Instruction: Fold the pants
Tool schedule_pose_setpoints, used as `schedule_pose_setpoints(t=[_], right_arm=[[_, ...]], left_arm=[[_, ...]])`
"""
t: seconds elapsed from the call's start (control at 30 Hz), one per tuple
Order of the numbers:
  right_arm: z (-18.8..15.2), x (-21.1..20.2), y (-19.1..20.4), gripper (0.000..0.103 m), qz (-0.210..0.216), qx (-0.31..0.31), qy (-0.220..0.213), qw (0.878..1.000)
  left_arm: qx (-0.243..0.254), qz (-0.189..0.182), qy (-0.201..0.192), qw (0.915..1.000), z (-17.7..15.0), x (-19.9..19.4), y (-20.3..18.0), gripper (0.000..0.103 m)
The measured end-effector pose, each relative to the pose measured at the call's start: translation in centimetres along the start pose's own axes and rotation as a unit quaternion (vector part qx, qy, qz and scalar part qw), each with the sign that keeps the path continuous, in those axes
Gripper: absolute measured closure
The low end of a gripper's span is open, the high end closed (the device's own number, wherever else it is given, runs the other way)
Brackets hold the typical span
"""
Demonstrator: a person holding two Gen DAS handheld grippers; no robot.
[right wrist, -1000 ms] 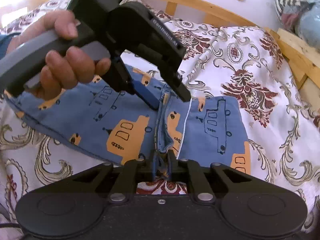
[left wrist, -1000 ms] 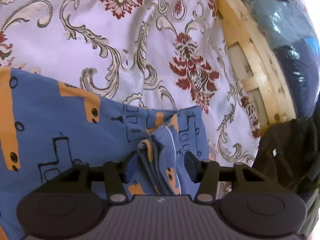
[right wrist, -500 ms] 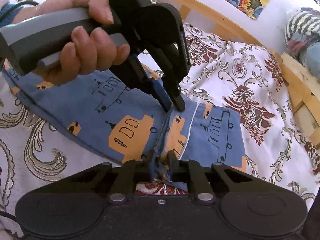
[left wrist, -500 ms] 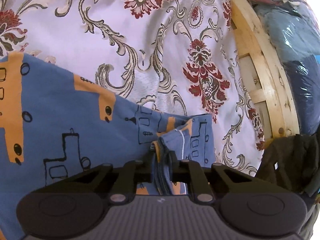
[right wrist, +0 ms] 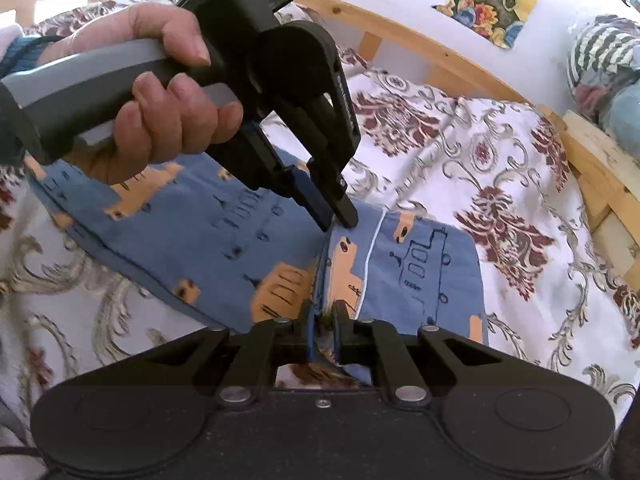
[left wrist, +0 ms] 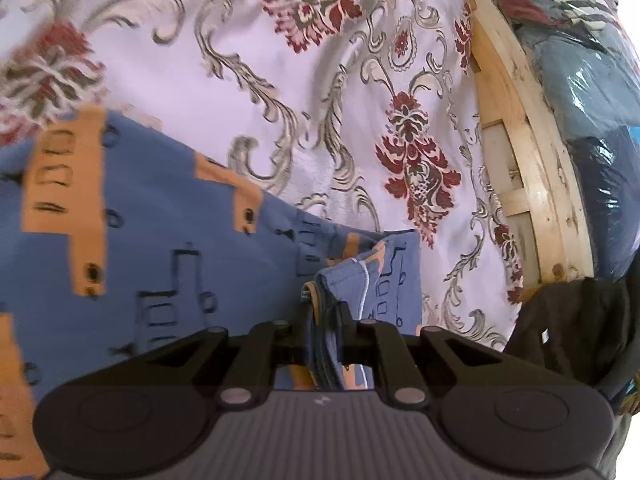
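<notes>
Blue pants (orange vehicle print) lie spread on the patterned bedspread, inside the wooden bed frame. Left gripper, held in a hand, is pinched closed on a raised fold of the pants at their far edge. Right gripper is clamped on the same fold at the near edge.

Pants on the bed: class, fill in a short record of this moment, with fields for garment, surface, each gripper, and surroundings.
garment: blue pants with orange vehicle print, lying partly folded
surface: floral bedspread
left gripper: shut on a bunched fold of the pants
right gripper: shut on the pants' near edge
hand: grips the left gripper's handle
surroundings: wooden bed frame; bagged clothes beyond it
</notes>
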State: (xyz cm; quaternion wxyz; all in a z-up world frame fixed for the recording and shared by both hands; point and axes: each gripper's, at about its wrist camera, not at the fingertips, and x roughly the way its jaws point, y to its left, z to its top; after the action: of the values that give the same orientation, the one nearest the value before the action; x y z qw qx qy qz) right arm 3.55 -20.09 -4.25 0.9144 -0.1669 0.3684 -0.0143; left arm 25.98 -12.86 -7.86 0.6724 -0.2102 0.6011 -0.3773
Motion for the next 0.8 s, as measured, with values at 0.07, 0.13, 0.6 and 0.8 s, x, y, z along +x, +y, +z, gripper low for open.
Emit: schedule_pose_setpoints(t=[0.07, 0.13, 0.6, 0.8], right_arm=[[0.5, -0.3, 0.6, 0.094, 0.006, -0.001, -0.006, 1.000], [1.1, -0.4, 1.3, 0.094, 0.014, -0.004, -0.011, 1.000], [2.7, 0.1, 4.3, 0.094, 0.076, -0.015, -0.007, 0.997], [3.3, 0.3, 5.8, 0.094, 0.092, -0.026, -0.010, 0.995]], left_arm=[[0.011, 0.007, -0.007, 0.9999, 0.0, -1.0, 0.0, 0.091], [0.020, 0.014, -0.014, 0.9996, 0.0, -1.9, -0.1, 0.091], [0.035, 0.082, -0.013, 0.9960, -0.4, -5.5, 2.1, 0.091], [0.020, 0.091, -0.015, 0.9955, -0.3, -6.9, 3.5, 0.091]])
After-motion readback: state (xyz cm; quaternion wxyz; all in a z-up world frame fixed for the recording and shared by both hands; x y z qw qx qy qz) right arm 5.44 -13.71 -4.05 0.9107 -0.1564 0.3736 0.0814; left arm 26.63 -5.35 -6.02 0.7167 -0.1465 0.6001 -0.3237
